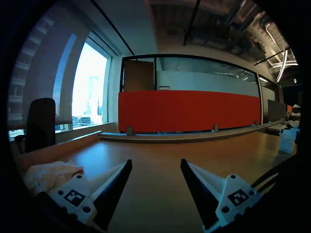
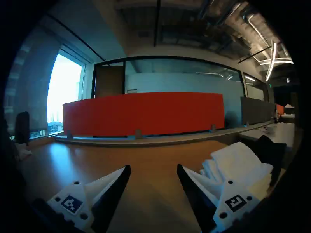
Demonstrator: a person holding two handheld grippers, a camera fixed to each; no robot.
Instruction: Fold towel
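Pointing across the smooth brown wooden bench (image 1: 163,186) toward its far edge, the left gripper (image 1: 156,160) has its two white, black-edged fingers spread wide apart, with bare wood between them. A crumpled cream cloth towel (image 1: 48,174) lies near the bench's left edge, just beside that gripper's left-hand finger; I cannot tell whether they touch. A black office chair (image 1: 39,124) stands beyond that edge. The right gripper (image 2: 153,166) likewise has its jaws apart and holds nothing. A stack of folded white towels (image 2: 239,159) sits toward the bench's right edge, with a dark cloth (image 2: 274,151) just behind it. A long red divider panel (image 2: 144,112) runs along the far edge.
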